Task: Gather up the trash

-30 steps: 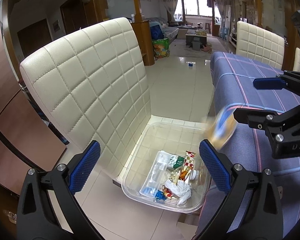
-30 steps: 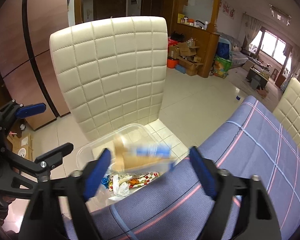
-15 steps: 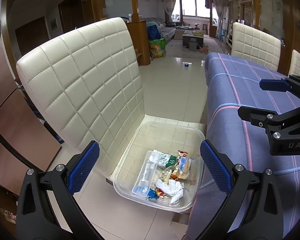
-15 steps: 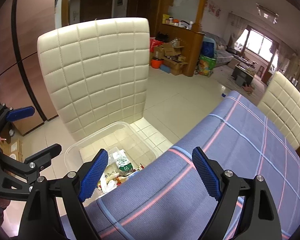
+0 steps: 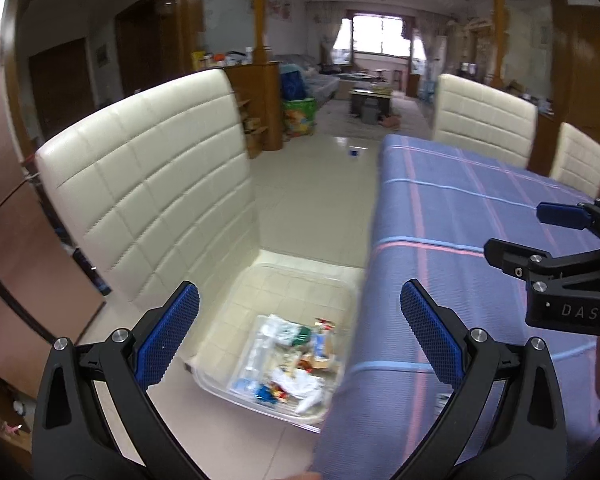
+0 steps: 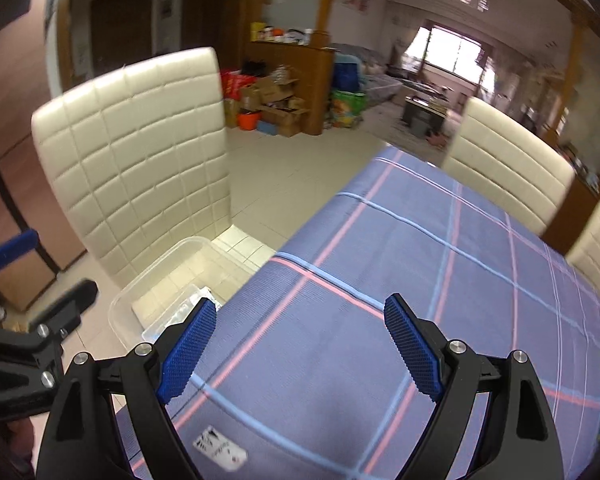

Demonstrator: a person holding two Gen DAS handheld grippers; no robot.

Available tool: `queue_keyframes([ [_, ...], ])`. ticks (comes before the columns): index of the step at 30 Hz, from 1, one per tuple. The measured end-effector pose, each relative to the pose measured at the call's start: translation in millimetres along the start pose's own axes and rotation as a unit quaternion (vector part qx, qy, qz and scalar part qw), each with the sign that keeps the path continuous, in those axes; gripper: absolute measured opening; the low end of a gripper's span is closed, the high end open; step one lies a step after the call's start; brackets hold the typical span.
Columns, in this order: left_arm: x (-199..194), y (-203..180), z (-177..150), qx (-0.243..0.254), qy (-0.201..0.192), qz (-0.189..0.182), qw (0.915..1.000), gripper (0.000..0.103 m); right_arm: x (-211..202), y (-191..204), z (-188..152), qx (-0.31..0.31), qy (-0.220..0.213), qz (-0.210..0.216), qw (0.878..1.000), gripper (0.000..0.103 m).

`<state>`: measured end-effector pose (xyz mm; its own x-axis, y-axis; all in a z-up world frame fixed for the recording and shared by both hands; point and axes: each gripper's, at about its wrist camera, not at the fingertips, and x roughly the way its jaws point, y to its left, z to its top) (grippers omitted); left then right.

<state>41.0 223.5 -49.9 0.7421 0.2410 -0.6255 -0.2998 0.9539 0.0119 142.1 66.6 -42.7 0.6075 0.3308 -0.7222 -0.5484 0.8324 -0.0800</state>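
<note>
Left wrist view: the left tongs (image 5: 300, 332) stand apart, holding nothing, above a clear bin (image 5: 260, 300) on a cream chair (image 5: 148, 184). The trash (image 5: 288, 360) lies in the bin's near right corner.

Right wrist view: the right tongs (image 6: 300, 344) gape empty over the blue plaid surface (image 6: 440, 280); a small white wrapper (image 6: 219, 448) lies near its edge.

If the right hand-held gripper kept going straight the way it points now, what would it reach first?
Probably the blue plaid tablecloth: the right hand-held gripper is open and empty, angled down over it, with only bare cloth between the fingers. Depth is uncertain; the cream quilted chair lies beyond.
</note>
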Motion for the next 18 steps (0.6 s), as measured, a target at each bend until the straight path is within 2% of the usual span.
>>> queue_keyframes([
  [5, -25, -24, 2, 0.007, -0.023, -0.008, 0.9997, 0.099, -29, -15, -12, 0.026, 0.005, -0.039, 0.999, 0.084],
  [8, -41, -35, 6, -0.007, -0.032, -0.026, 0.9991, 0.099, -49, -19, -21, 0.026, 0.012, -0.105, 0.994, 0.084],
  [10, -50, -46, 7, -0.005, -0.040, -0.027, 0.9988, 0.099, -63, -23, -28, 0.029, -0.004, -0.141, 0.990, 0.084],
  [14, -67, -70, 8, 0.023, -0.060, -0.023, 0.9977, 0.099, -94, -37, -42, 0.047, -0.039, -0.172, 0.983, 0.084],
  [18, -80, -86, 8, 0.037, -0.077, -0.023, 0.9961, 0.099, -119, -53, -54, 0.077, -0.060, -0.166, 0.981, 0.084],
])
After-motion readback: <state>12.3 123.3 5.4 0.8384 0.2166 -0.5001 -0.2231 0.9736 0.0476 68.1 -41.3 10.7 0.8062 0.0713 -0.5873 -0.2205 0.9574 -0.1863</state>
